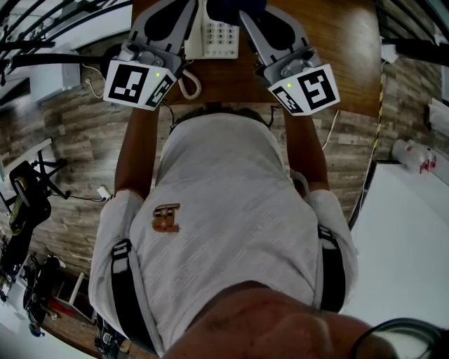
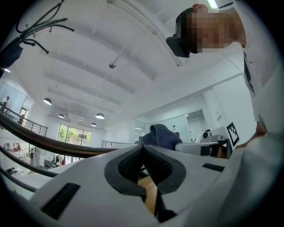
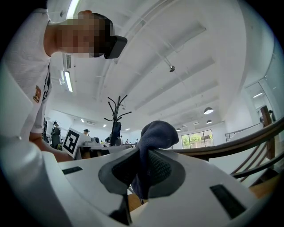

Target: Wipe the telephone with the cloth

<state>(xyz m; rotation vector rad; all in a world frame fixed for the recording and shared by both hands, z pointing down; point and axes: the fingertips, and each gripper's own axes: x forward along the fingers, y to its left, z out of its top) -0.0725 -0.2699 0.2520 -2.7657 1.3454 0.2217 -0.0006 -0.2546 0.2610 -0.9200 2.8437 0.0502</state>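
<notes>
A white telephone (image 1: 212, 35) with a keypad sits on the wooden table (image 1: 337, 49) at the top of the head view, between my two grippers. Its coiled cord (image 1: 188, 85) hangs at the table's near edge. My right gripper (image 3: 140, 168) is shut on a dark blue cloth (image 3: 153, 137), which bunches above the jaws; the cloth (image 1: 231, 8) shows just beyond the telephone. My left gripper (image 2: 143, 155) is shut with nothing between its pads and stays left of the telephone (image 1: 168, 14). In the left gripper view the cloth (image 2: 162, 136) shows off to the right.
A white table (image 1: 407, 238) stands at the right with bottles (image 1: 414, 154) near its far corner. The floor is wood plank, with black equipment (image 1: 24, 203) at the left. A coat stand (image 3: 116, 111) rises in the background.
</notes>
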